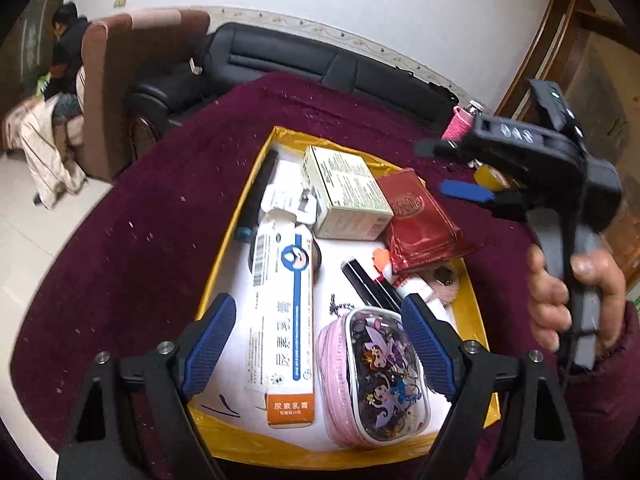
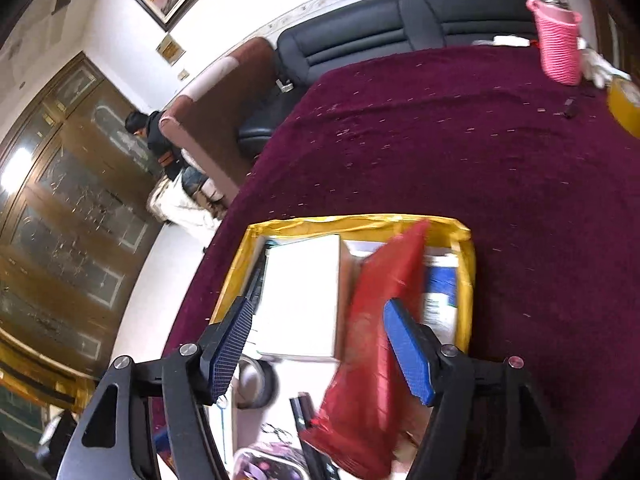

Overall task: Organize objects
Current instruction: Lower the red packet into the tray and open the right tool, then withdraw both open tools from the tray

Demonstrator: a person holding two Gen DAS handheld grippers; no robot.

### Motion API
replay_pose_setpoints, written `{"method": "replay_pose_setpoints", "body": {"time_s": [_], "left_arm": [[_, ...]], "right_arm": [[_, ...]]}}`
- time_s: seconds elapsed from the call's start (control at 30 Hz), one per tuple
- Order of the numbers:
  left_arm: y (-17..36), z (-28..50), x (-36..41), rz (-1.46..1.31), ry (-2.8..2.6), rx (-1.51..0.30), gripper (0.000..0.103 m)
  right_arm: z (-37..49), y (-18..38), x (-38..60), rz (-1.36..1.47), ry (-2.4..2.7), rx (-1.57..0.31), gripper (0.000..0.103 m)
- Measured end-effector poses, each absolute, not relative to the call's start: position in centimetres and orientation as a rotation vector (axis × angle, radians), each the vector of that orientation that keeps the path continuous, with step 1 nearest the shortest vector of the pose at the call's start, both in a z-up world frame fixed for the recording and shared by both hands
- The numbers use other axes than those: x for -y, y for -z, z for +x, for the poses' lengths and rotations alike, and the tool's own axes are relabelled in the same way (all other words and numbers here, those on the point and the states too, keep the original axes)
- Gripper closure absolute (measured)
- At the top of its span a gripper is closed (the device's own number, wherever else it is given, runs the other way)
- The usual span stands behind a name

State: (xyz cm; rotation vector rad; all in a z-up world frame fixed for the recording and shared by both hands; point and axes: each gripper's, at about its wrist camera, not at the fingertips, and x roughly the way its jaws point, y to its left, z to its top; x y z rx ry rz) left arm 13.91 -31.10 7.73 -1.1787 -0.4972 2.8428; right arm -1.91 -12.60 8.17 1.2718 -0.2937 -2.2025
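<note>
A yellow-rimmed tray (image 1: 248,184) on the maroon tablecloth holds a long white ointment box (image 1: 284,320), a pale green box (image 1: 346,194), a red foil packet (image 1: 420,224), a pink cartoon pouch (image 1: 376,376), black tubes and a white bottle. My left gripper (image 1: 320,344) is open and empty above the tray's near end, over the ointment box and pouch. My right gripper (image 2: 320,356) is open above the tray (image 2: 466,280); the red packet (image 2: 372,356) lies blurred below its fingers. The right gripper body (image 1: 520,160) shows beyond the tray in the left wrist view.
A pink knitted holder (image 2: 558,46) with a bottle stands at the table's far right, next to a yellow tape roll (image 2: 624,100). A black sofa (image 2: 400,24) and a brown armchair (image 1: 108,92) stand behind the table. A person (image 1: 66,52) sits at far left.
</note>
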Motion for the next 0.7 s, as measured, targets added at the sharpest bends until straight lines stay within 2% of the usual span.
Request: {"method": "replay_pose_setpoints", "body": {"time_s": [0.2, 0.37, 0.5, 0.7], "left_arm": [[-9.3, 14.3, 29.4, -1.122, -2.991, 0.361, 0.011], [-11.6, 15.6, 27.4, -0.963, -3.206, 0.192, 0.001], [-13.9, 16.8, 26.0, -0.82, -3.373, 0.092, 0.0], [-14.5, 16.4, 25.4, -0.885, -3.292, 0.21, 0.0]], "right_arm": [[1.9, -8.9, 9.6, 1.199, 2.367, 0.217, 0.019], [5.0, -9.4, 6.8, 1.139, 2.505, 0.136, 0.012], [7.4, -9.5, 5.4, 1.081, 2.575, 0.075, 0.008], [9.9, -9.1, 3.8, 1.025, 2.623, 0.035, 0.007]]}}
